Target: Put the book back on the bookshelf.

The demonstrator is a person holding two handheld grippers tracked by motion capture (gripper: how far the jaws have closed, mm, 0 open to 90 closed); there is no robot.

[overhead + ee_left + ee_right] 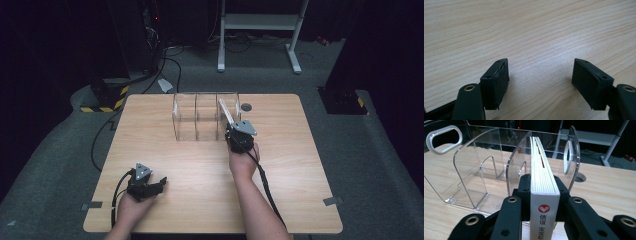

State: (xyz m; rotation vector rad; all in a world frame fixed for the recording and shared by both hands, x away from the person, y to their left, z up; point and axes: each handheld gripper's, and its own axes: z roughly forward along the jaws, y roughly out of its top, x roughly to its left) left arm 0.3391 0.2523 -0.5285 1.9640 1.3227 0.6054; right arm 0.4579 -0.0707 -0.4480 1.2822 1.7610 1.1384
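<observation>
On the table [200, 170], the clear 3-bay organizer [197, 120] stands toward the far edge. My right gripper [545, 192] pinches a white book [544, 180] at the rightmost bay's mouth, spine toward me. Risk, judged: book tilted, so it may catch the divider and shove the organizer. My left gripper [540, 75] rests low, jaws spread wide, holding nothing

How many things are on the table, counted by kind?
Books: 1, the white book in the right claw.
Clear organizers: 1, the clear organizer.
Claws: 2, counting the left claw.
Total: 4.
</observation>
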